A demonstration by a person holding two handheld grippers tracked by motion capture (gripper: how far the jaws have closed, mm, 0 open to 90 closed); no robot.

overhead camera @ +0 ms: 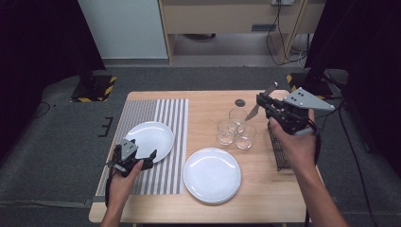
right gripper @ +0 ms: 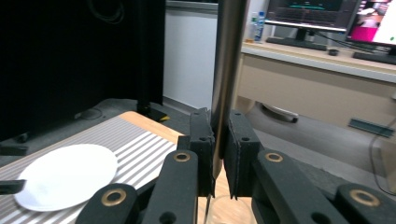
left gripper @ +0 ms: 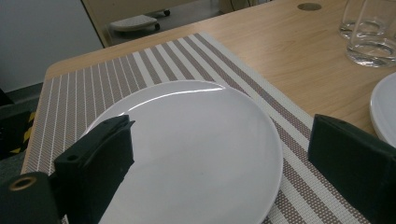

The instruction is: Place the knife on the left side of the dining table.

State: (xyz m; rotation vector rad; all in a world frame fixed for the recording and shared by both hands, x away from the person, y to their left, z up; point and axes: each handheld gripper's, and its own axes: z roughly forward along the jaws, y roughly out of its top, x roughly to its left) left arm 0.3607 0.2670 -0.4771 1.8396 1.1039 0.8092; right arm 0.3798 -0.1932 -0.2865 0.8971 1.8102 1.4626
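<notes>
My right gripper [overhead camera: 261,100] is shut on a metal table knife [overhead camera: 253,111] and holds it in the air above the glasses. In the high view the knife slants from upper right to lower left. In the right gripper view the knife [right gripper: 228,60] rises upright between the pads of my right gripper [right gripper: 219,128]. My left gripper [overhead camera: 137,152] stands open at the near edge of a white plate [overhead camera: 152,136] on the striped placemat [overhead camera: 163,111]. In the left gripper view the jaws of my left gripper [left gripper: 224,123] straddle that plate [left gripper: 201,149] with nothing gripped.
A second white plate [overhead camera: 212,175] lies on the bare wood at front centre. Three clear glasses [overhead camera: 226,133] stand together behind it. A black wire rack [overhead camera: 279,152] sits at the table's right edge, under my right forearm. A round dark hole [overhead camera: 240,102] marks the tabletop [overhead camera: 265,194].
</notes>
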